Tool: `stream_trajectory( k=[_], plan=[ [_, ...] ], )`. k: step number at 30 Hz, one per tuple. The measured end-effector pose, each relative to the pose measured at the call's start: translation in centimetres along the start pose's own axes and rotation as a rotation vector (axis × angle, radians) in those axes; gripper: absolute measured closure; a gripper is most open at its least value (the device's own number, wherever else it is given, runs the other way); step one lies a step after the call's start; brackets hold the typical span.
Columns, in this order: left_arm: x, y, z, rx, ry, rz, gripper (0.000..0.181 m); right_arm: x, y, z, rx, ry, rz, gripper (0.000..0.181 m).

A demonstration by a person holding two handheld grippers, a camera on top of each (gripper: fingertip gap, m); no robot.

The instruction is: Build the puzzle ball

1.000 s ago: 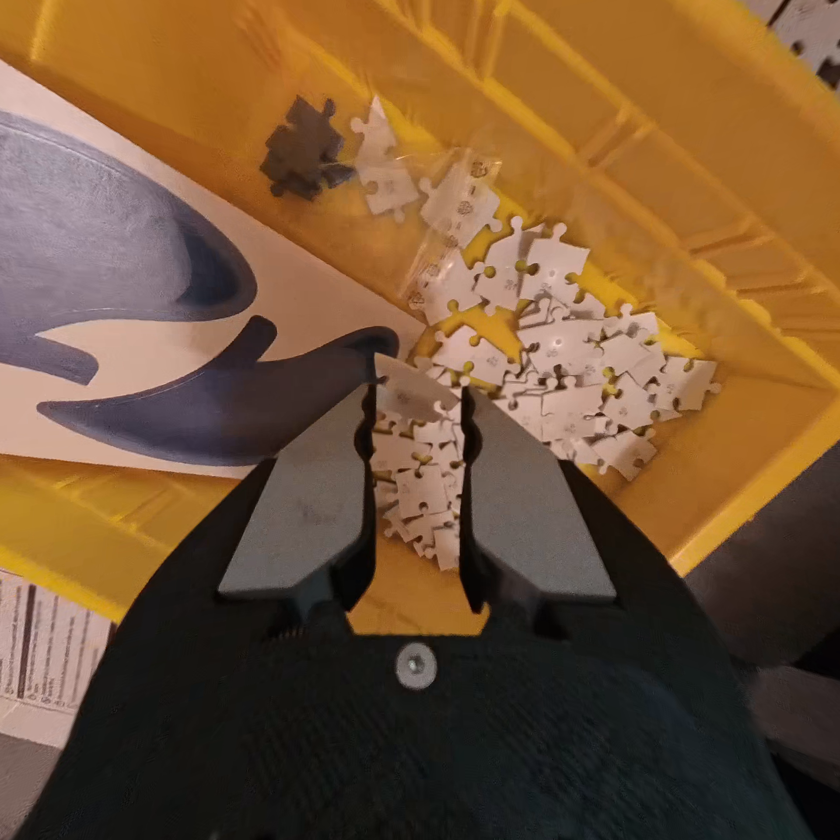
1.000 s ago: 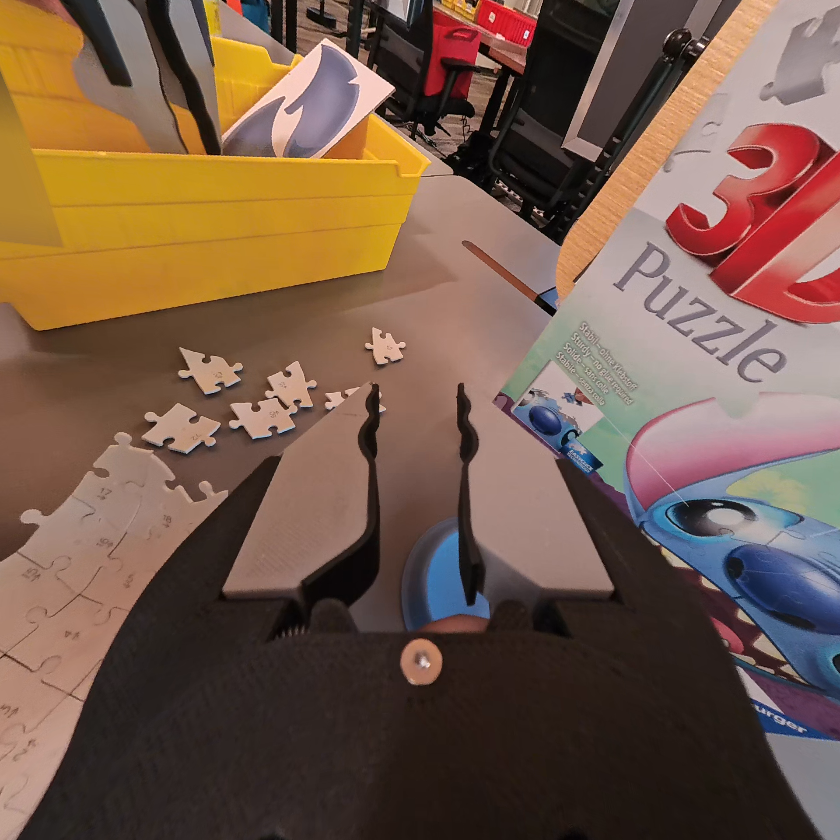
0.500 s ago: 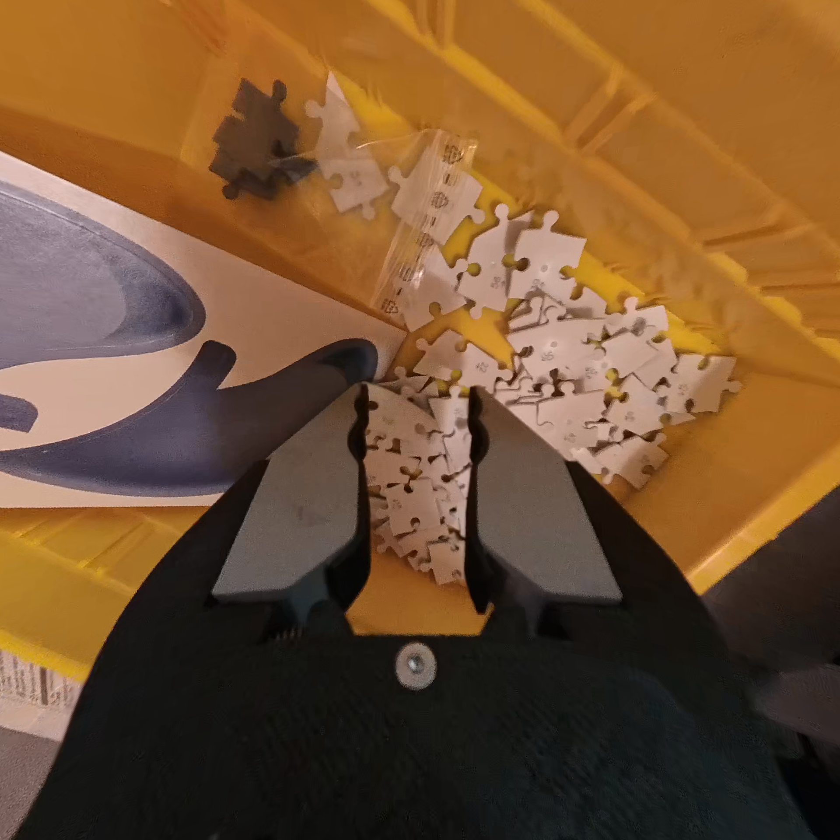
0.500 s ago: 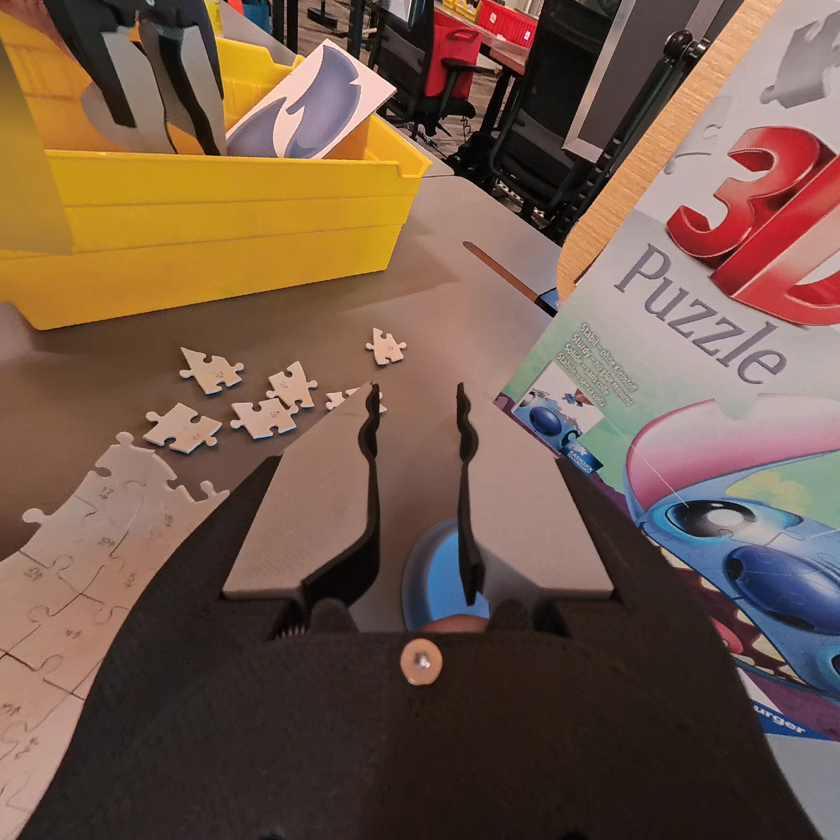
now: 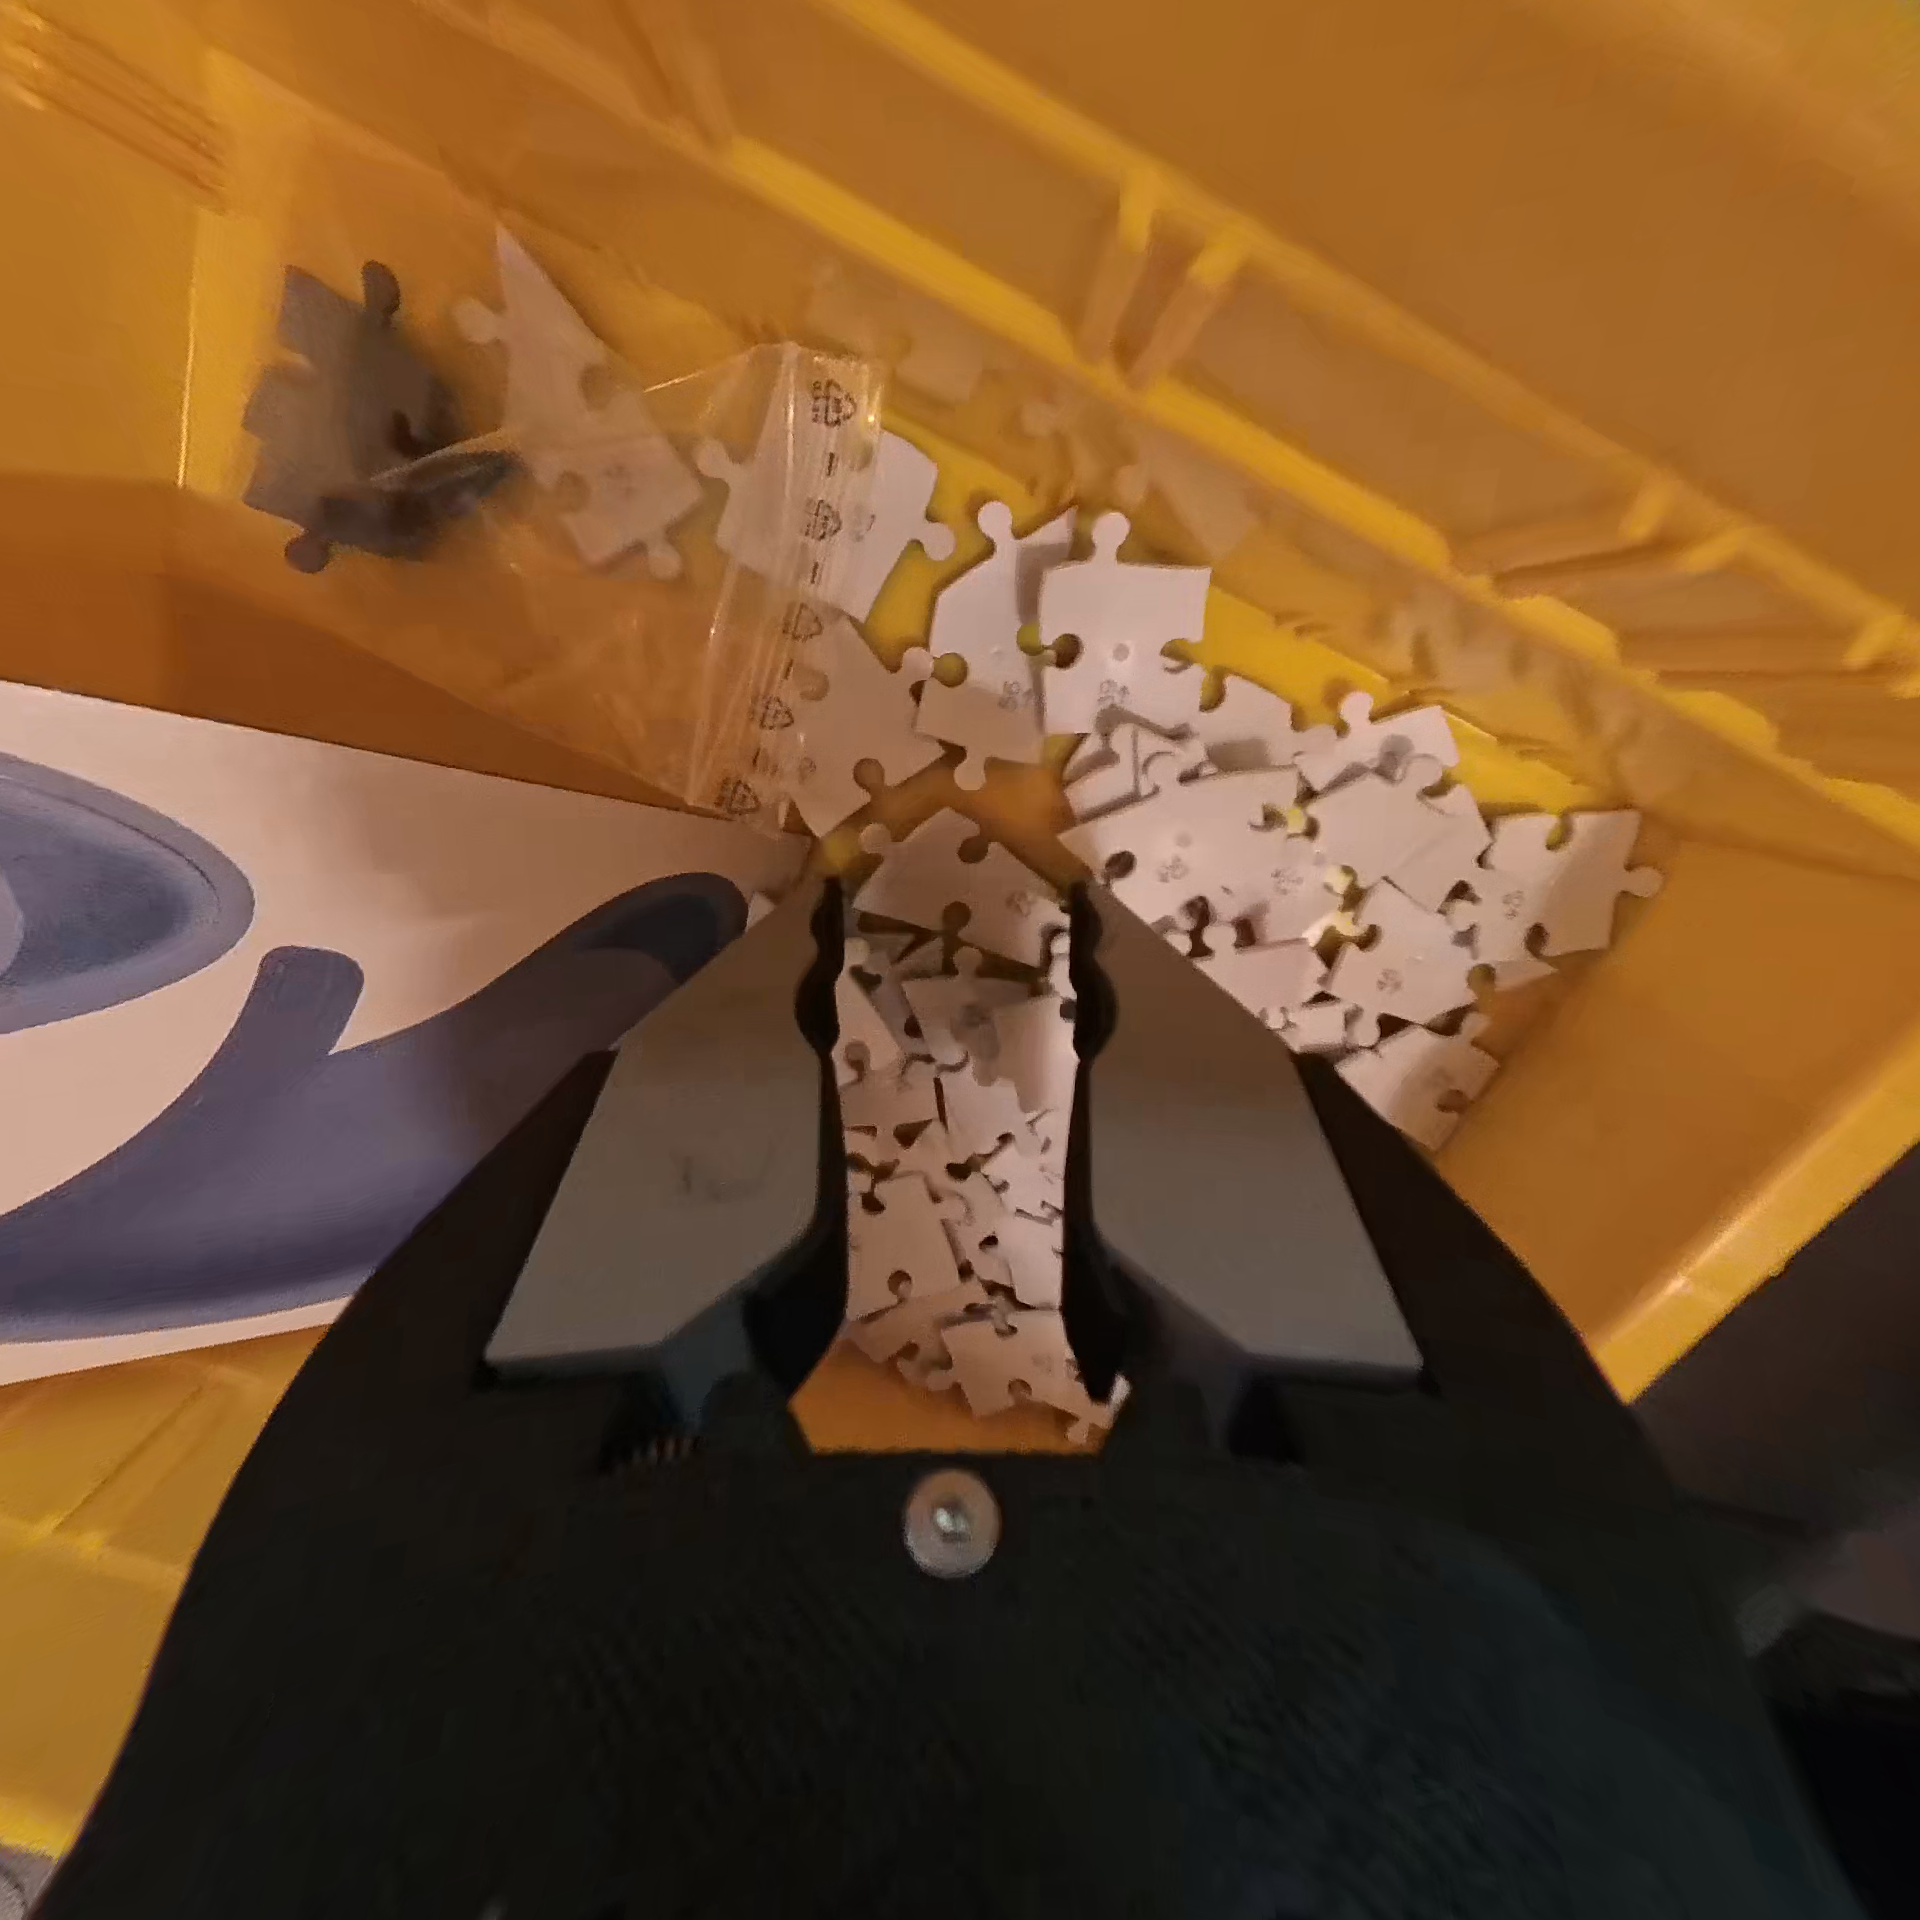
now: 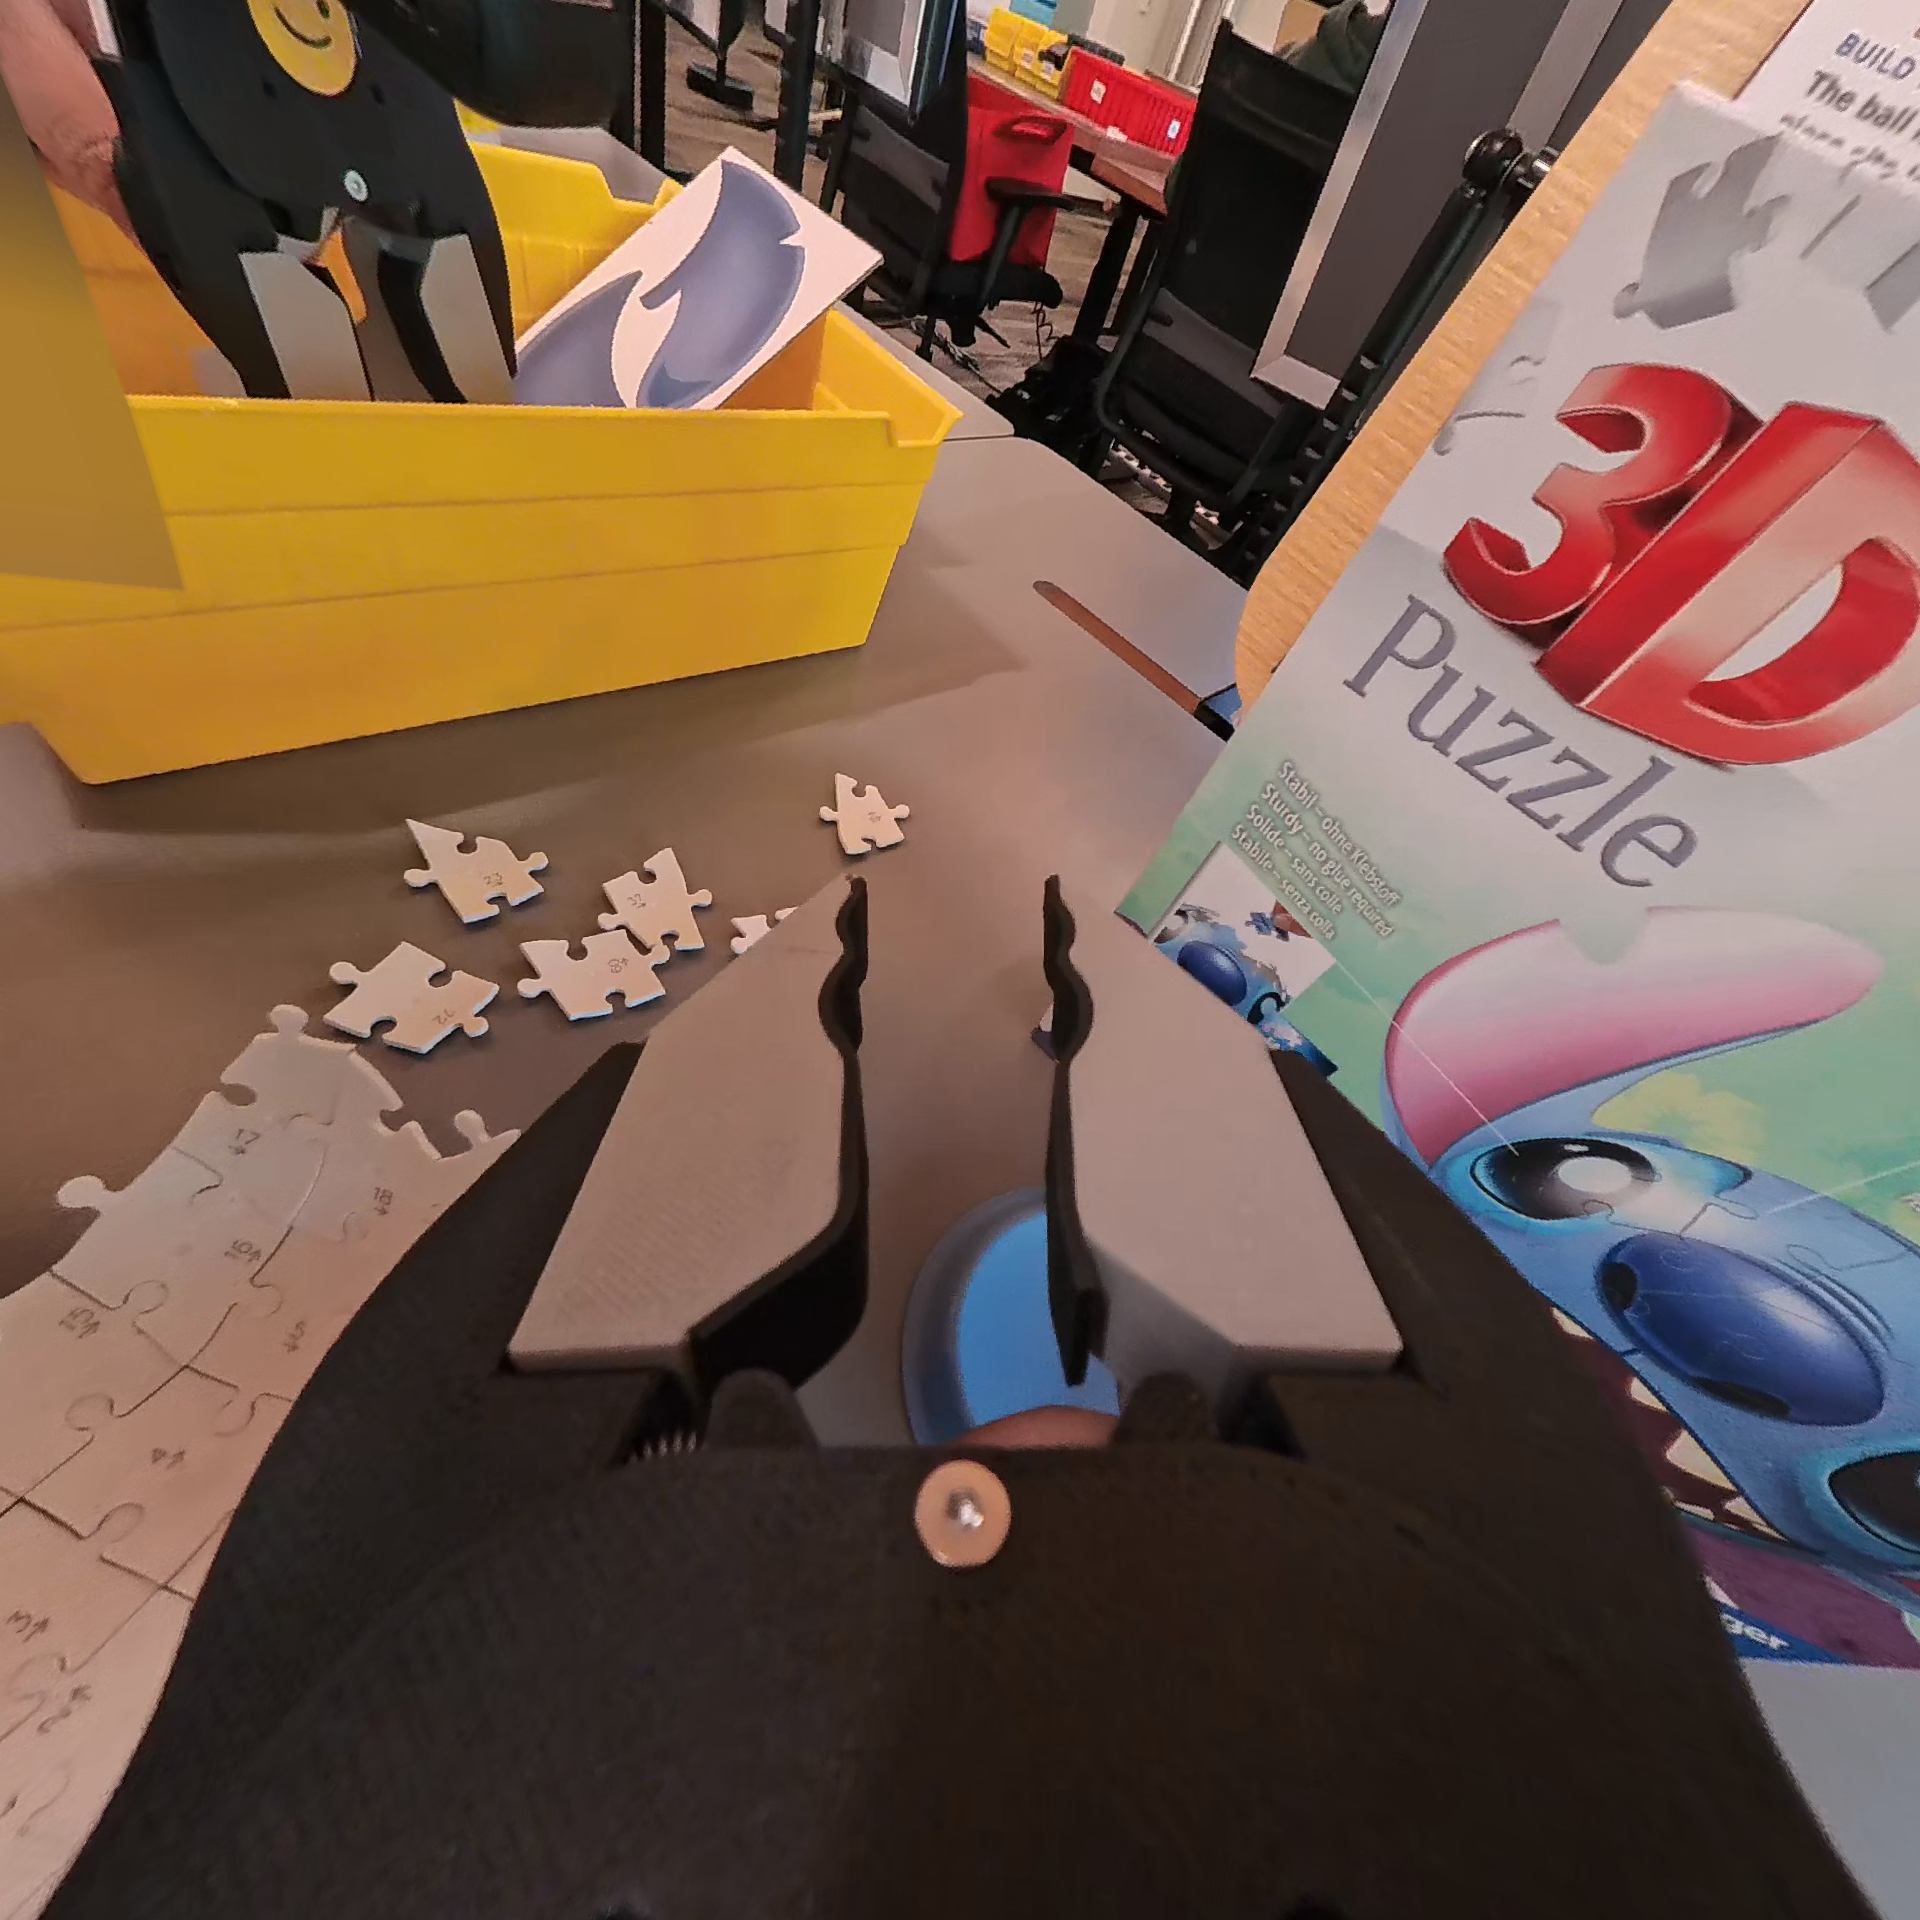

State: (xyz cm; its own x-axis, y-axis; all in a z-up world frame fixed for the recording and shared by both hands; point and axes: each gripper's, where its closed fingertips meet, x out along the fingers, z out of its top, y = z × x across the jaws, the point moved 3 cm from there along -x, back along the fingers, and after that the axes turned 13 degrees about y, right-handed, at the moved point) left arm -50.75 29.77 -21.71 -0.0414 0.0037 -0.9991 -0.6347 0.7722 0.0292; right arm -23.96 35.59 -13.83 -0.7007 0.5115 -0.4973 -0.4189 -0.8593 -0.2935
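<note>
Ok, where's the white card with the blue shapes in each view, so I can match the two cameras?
Left wrist view: the card fills the left middle, lying inside the yellow bin, beside the loose puzzle pieces.
Right wrist view: the card is at upper centre, leaning out over the bin's rim.
Shared landmark: the yellow bin.

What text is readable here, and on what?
I won't quote writing; its bearers:
Box: big red and grey lettering, small print.
Loose pieces, joined sheet: small numbers.
Bin pieces: blurred marks.
Bag: column of symbols.
Sign: cut off.
</note>
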Motion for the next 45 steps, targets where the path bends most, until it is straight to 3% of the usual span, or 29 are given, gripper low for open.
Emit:
stream_trajectory(
  k=[17, 22, 26, 31, 36, 42, 45],
  plan=[
    [-0.7, 0.1, -0.1, 0.027, -0.014, 0.03, 0.146, 0.1, 0.2, -0.1, -0.014, 0.009, -0.004, 0.151],
    [-3.4, 1.3, -0.6, -0.015, -0.083, 0.088, 0.146, 0.1, 0.1, -0.1, -0.014, 0.008, -0.006, 0.151],
    [-6.9, 1.5, -0.5, -0.052, -0.222, 0.108, 0.146, 0.1, -0.1, -0.1, -0.008, 0.009, -0.008, 0.151],
    [-9.9, -1.0, 1.9, -0.015, -0.342, 0.08, 0.146, -0.3, -0.2, 0.2, 0.001, -0.009, -0.013, 0.151],
    [-11.1, -5.1, 5.6, 0.047, -0.366, 0.045, 0.146, -1.2, -0.2, 1.0, -0.014, -0.051, -0.032, 0.152],
    [-9.3, -8.1, 9.3, 0.072, -0.31, 0.001, 0.146, -1.7, 0.0, 1.5, -0.022, -0.073, -0.041, 0.152],
    [-9.0, -8.8, 9.7, 0.082, -0.314, -0.033, 0.142, -1.8, 0.0, 1.5, -0.029, -0.076, -0.053, 0.152]
  ],
)
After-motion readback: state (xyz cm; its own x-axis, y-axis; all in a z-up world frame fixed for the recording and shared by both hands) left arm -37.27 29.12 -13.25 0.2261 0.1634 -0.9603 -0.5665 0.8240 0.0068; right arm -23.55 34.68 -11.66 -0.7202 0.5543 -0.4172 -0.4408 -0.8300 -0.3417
